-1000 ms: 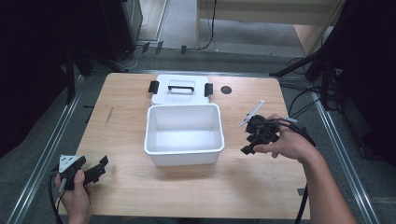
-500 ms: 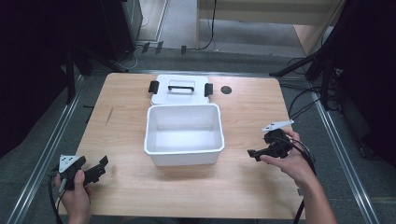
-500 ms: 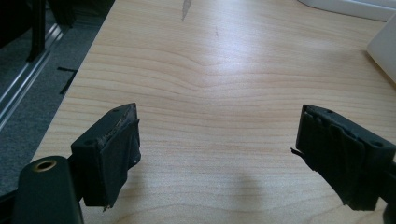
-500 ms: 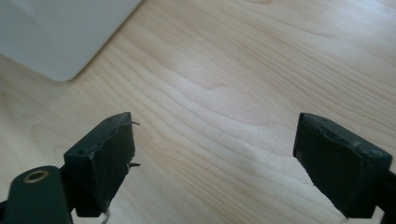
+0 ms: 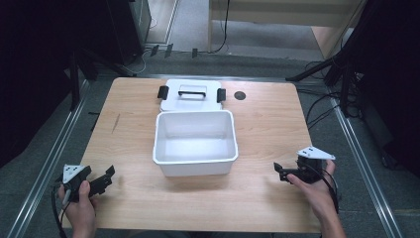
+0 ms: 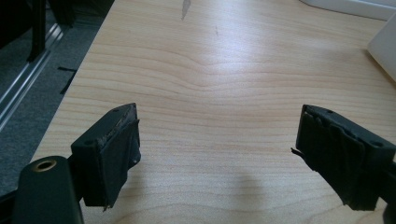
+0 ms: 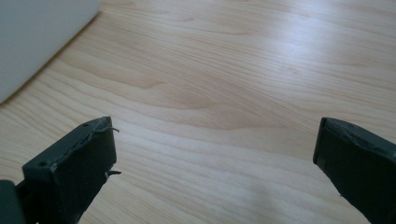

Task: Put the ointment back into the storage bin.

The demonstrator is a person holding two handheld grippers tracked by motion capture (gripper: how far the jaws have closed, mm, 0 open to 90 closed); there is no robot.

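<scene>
The empty white rectangular plastic bin (image 5: 194,143) at table centre, its flat white lid (image 5: 191,95) touching at 12 o'clock, is judged light, rigid and smooth-walled, best pinched at the rim by the left gripper (image 5: 105,179) and right gripper (image 5: 279,171), whose jaws have just been opening, both spread with nothing between them.

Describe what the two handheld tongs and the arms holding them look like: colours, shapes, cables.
Both are matte black handheld tools. The left tongs and right tongs each end in two blocky black jaws with flat dark pads and small screw holes, worn at the edges. A light grey three-cornered plate sits on top of each, and a thin black cable trails from the body. The forearms are bare, with no sleeves.
</scene>
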